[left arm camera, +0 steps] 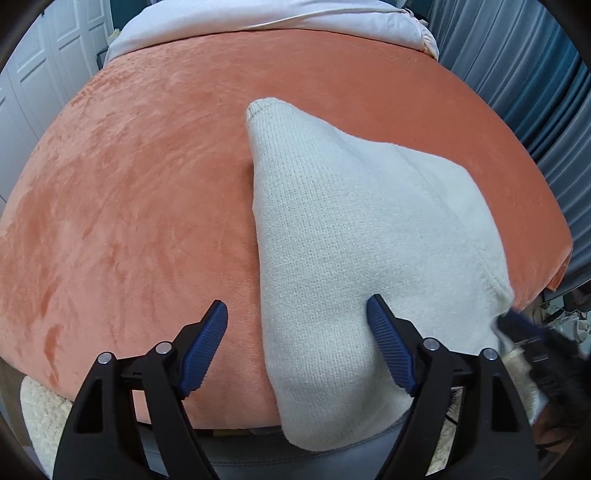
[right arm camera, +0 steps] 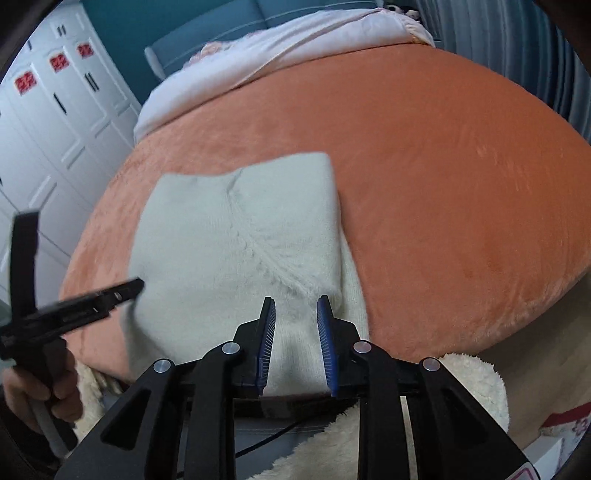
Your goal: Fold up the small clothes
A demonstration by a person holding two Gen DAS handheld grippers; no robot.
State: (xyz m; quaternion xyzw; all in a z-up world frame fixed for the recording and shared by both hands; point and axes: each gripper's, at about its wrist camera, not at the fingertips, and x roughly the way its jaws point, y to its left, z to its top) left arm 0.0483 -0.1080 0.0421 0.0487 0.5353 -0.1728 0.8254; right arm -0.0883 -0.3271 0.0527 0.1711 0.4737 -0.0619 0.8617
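A cream knitted garment [left arm camera: 351, 240] lies folded on the orange plush bed cover [left arm camera: 129, 203], its near end hanging over the bed's front edge. My left gripper [left arm camera: 297, 314] stands wide open just above it. The garment's left edge runs between the fingers, and the right pad hovers over the knit without pressing. In the right wrist view the same garment [right arm camera: 229, 229] shows a diagonal seam. My right gripper [right arm camera: 296, 301] has its jaws narrow, with the near edge of the knit bunched between the blue pads. The left gripper shows at that view's left side, held in a hand [right arm camera: 37, 391].
Pale bedding [left arm camera: 277, 22] is piled at the far end of the bed. White wardrobe doors [right arm camera: 55, 140] stand to the left and a blue-grey curtain [left arm camera: 535, 92] hangs to the right. A fluffy cream rug [right arm camera: 476, 387] lies below the bed's front edge.
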